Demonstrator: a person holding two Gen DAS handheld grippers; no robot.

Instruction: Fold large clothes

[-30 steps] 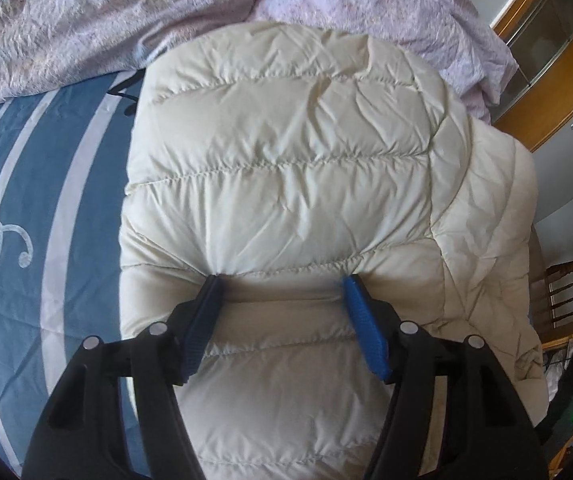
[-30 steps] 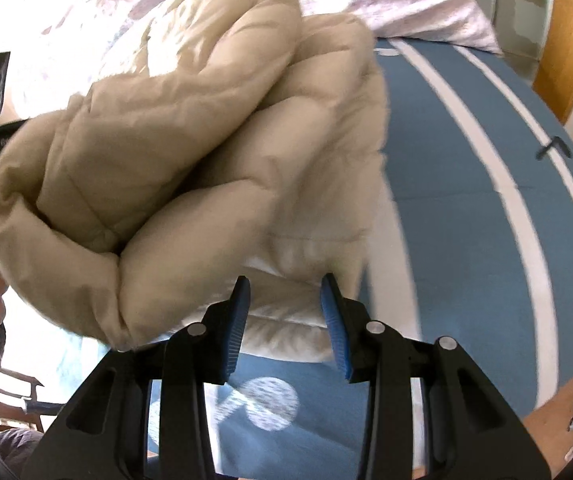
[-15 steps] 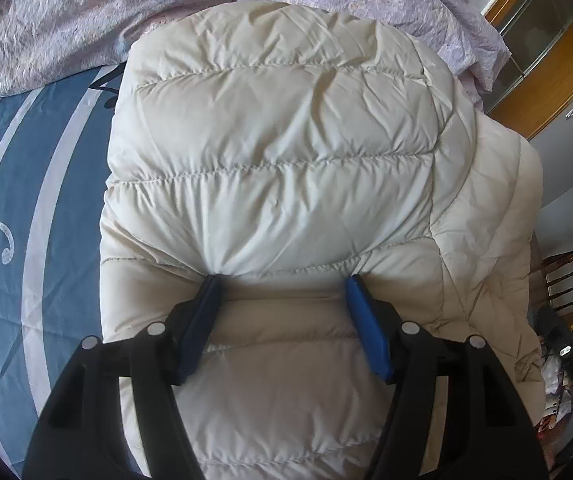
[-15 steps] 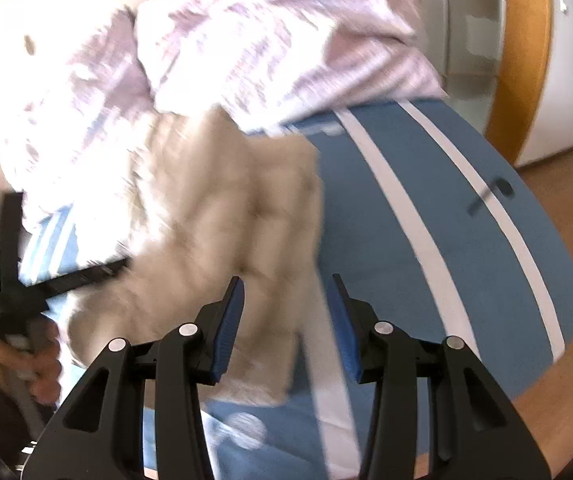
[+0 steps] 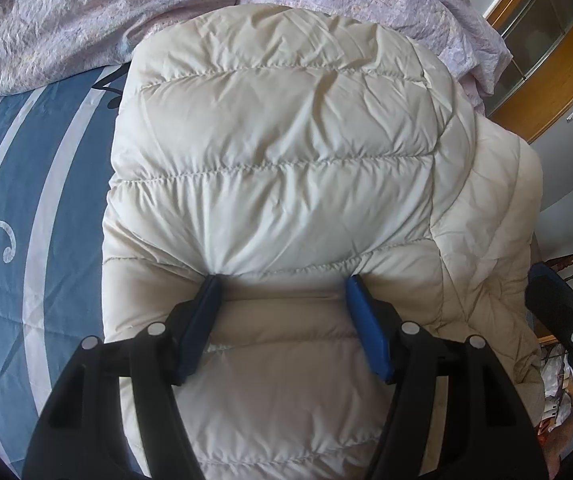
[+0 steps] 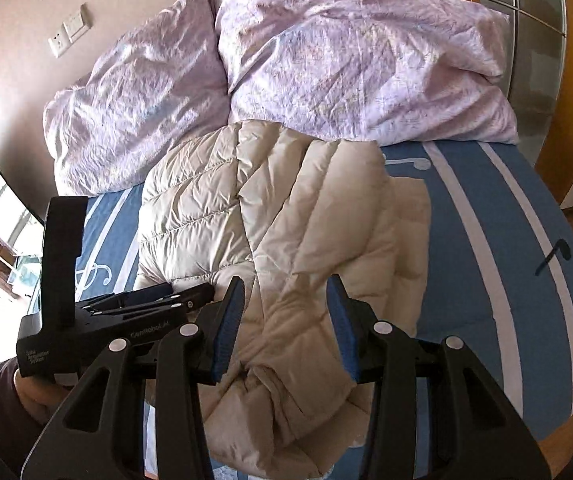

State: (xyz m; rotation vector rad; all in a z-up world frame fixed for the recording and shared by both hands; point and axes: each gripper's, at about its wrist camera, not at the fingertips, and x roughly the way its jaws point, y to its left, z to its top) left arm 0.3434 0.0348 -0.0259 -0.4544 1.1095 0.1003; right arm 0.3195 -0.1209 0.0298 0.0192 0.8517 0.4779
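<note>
A cream quilted puffer jacket (image 5: 278,152) lies folded on the blue striped bedspread (image 5: 10,184). My left gripper (image 5: 282,288) is shut on a thick roll of the jacket at its near edge, and the fabric puckers at both blue pads. In the right wrist view the jacket (image 6: 286,208) lies in a bulky heap, with the left gripper (image 6: 190,296) clamped to its left side. My right gripper (image 6: 286,292) hovers open above the jacket's near end with nothing between its pads. One of its fingers (image 5: 554,304) shows at the right edge of the left wrist view.
Lilac pillows (image 6: 346,60) are piled at the head of the bed, touching the jacket's far edge. A wooden wardrobe (image 6: 566,80) stands on the right. A person's hand (image 6: 34,396) holds the left gripper. Bare bedspread (image 6: 506,280) lies to the jacket's right.
The jacket part that was raised in front of my right gripper now lies on the bed. The right gripper has risen and drawn back. The left gripper keeps its hold.
</note>
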